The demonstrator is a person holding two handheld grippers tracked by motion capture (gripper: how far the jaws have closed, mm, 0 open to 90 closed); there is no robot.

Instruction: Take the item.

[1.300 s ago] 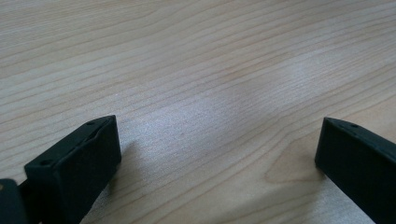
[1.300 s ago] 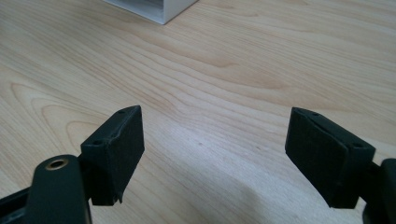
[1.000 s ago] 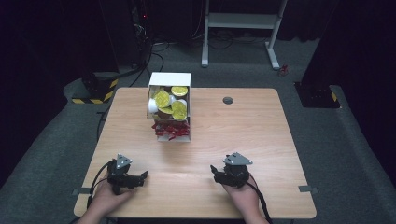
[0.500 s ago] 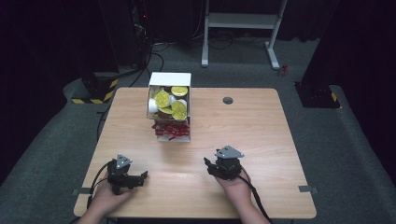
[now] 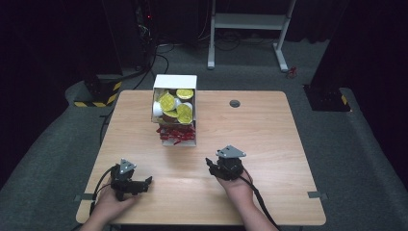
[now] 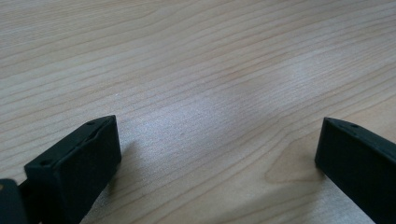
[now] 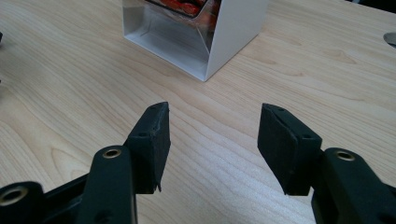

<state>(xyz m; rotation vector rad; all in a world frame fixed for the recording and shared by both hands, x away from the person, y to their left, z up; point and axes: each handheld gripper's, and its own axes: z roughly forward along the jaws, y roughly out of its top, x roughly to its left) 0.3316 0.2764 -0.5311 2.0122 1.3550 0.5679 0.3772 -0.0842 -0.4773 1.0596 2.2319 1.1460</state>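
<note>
A white box (image 5: pixel 174 108) stands at the back middle of the wooden table (image 5: pixel 260 130). Its upper part holds yellow-lidded cups (image 5: pixel 168 102) and its lower tray holds red packets (image 5: pixel 175 134). My right gripper (image 5: pixel 210 163) hovers low in front of the box, a little to its right, pointing towards it. Its jaws have just been closing and stand partly apart with nothing between them. In the right gripper view the gripper (image 7: pixel 214 126) faces the box's near corner (image 7: pixel 233 28) across bare wood. My left gripper (image 5: pixel 146 182) rests near the front left, and in its own view the gripper (image 6: pixel 219 135) is wide open over bare table.
A small round grommet (image 5: pixel 235 103) sits in the table right of the box. A white frame stand (image 5: pixel 250 21) and black equipment stand on the dark floor beyond the far edge. Cables trail from both grippers towards the front edge.
My right gripper has shifted left and a little away from the front edge, towards the box, and its jaws have narrowed. The left gripper has stayed put.
</note>
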